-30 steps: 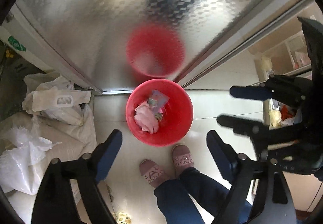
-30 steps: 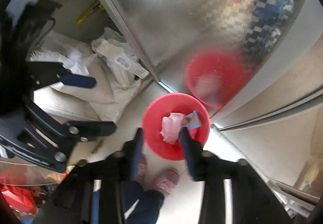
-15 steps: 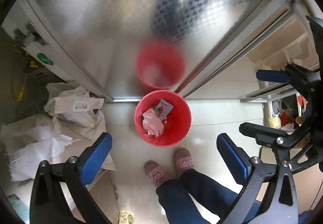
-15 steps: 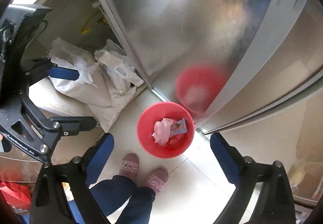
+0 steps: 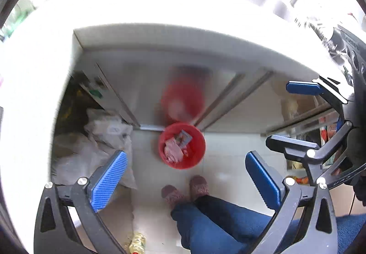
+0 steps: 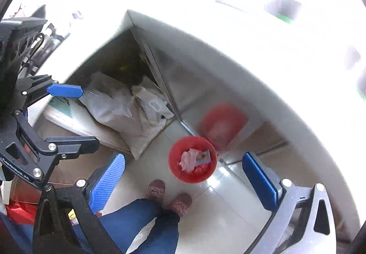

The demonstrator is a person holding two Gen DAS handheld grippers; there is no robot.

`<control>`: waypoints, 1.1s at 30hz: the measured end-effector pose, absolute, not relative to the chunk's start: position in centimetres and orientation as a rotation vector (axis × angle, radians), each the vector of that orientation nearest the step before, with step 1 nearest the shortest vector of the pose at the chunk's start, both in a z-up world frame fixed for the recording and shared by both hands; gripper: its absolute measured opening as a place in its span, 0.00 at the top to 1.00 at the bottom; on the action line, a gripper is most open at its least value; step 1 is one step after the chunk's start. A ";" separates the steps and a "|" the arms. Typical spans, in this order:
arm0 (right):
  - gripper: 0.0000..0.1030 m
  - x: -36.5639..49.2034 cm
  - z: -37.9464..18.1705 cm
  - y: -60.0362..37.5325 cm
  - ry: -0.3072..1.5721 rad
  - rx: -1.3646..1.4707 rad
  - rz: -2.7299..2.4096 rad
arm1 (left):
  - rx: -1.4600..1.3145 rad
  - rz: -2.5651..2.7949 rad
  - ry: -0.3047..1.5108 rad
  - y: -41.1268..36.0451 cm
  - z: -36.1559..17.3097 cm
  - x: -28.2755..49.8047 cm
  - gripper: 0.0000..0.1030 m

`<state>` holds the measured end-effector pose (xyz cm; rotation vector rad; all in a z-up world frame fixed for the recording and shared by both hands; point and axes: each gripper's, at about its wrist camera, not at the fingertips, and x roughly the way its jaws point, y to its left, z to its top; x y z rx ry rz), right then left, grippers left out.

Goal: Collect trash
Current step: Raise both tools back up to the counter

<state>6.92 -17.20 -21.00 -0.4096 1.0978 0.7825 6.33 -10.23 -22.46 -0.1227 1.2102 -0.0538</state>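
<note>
A red bin stands on the tiled floor far below both grippers. In it lie a crumpled pink wrapper and a printed packet. My left gripper hangs high over the bin, open wide, with nothing between its blue pads. My right gripper is also high above the bin; its jaws are opening and hold nothing. Each gripper shows at the edge of the other's view: the right gripper and the left gripper.
A bright white countertop juts out above a steel cabinet door that mirrors the bin. White bags are piled to the left. A person's legs in blue trousers and slippers stand in front of the bin. A yellow bottle lies on the floor.
Both grippers have risen well above the bin, which now looks smaller, and the countertop has come into view. The right jaws spread from half closed to wide; the left widened slightly.
</note>
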 end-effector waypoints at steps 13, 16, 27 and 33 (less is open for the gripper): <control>0.00 9.3 -11.0 -14.7 0.961 -0.387 0.848 | -0.040 0.059 1.081 -7.9 -11.0 7.8 0.00; 0.00 10.6 -9.6 -14.1 0.945 -0.369 0.859 | -0.066 0.092 1.061 -6.0 -9.5 8.5 0.00; 0.00 17.0 -6.9 -9.4 0.900 -0.353 0.857 | -0.141 0.228 1.069 5.0 -6.9 11.8 0.00; 0.00 21.8 -6.2 -5.3 0.929 -0.364 0.840 | -0.156 0.218 1.094 10.2 -7.2 15.0 0.00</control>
